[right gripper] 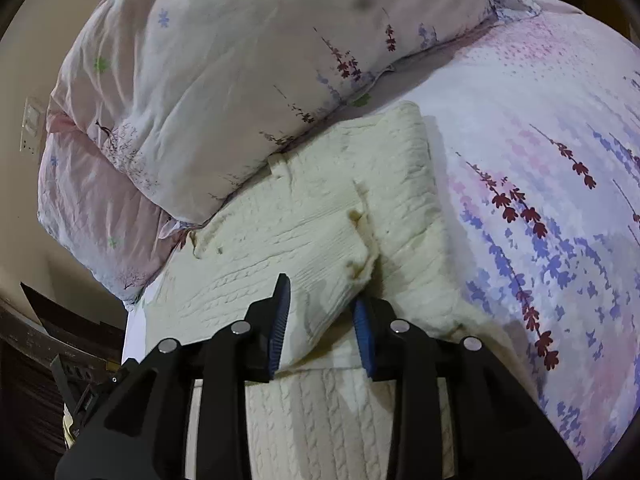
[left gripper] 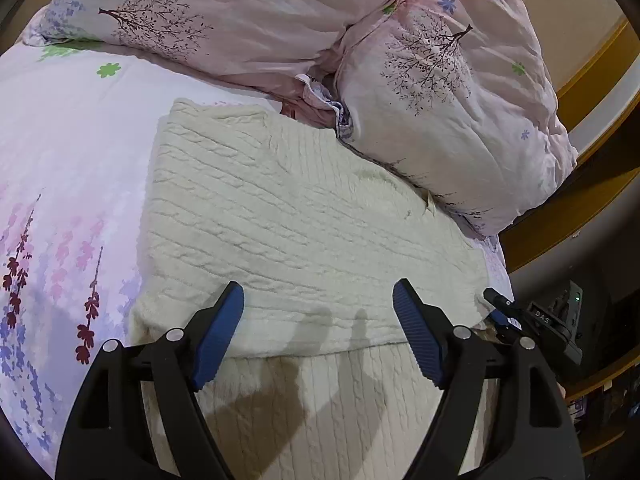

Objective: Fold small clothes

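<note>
A cream cable-knit sweater (left gripper: 296, 224) lies folded over itself on the floral bedsheet (left gripper: 60, 168). My left gripper (left gripper: 318, 296) is open and empty, hovering just above the sweater's near folded edge. In the right wrist view my right gripper (right gripper: 322, 292) is shut on a raised fold of the same sweater (right gripper: 340, 248), a sleeve or flap pinched between the blue pads and lifted off the layer below. The right gripper's tip also shows in the left wrist view (left gripper: 498, 302) at the sweater's right edge.
Pink floral pillows (left gripper: 448, 92) and a bunched duvet (right gripper: 224, 64) press against the sweater's far side. The bed's edge and a wooden frame (left gripper: 568, 216) are at the right in the left wrist view. Bare sheet (right gripper: 540, 160) lies beyond the sweater.
</note>
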Available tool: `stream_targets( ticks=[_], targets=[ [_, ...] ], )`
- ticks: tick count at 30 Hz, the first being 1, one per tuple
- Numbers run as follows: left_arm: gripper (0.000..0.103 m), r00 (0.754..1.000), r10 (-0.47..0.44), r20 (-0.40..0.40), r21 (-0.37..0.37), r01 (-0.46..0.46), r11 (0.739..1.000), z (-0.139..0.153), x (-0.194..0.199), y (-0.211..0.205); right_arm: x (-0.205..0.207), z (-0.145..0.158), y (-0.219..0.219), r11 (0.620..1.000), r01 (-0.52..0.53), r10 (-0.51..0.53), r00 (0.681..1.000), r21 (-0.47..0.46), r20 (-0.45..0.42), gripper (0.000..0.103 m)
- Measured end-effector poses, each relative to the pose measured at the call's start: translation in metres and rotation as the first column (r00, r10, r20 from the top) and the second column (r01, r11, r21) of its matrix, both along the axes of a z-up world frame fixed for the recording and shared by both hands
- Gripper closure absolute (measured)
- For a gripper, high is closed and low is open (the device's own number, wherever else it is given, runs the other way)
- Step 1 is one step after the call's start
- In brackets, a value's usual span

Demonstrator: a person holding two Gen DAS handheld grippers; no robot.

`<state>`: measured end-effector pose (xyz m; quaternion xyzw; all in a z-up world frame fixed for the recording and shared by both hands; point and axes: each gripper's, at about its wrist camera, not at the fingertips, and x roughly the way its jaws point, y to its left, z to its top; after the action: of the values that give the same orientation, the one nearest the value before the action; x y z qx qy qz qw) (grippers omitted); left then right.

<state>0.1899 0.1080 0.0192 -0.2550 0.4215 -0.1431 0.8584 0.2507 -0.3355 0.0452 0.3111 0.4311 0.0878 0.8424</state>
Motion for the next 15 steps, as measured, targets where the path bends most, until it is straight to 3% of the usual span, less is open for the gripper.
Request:
stream_targets(
  ticks=[6, 15],
  targets=[
    [0.025, 1.000, -0.017, 0.015, -0.001, 0.017, 1.000, 0.003, -0.010, -0.002, -0.017, 0.014, 0.001, 0.997, 0.035, -0.030, 0.996, -0.069, 0.079, 0.098],
    [0.025, 0.999, -0.026, 0.021, 0.008, 0.026, 1.000, 0.002, -0.020, -0.004, -0.019, -0.006, 0.003, 0.988, 0.029, -0.031, 0.999, -0.149, -0.011, 0.097]
  ],
)
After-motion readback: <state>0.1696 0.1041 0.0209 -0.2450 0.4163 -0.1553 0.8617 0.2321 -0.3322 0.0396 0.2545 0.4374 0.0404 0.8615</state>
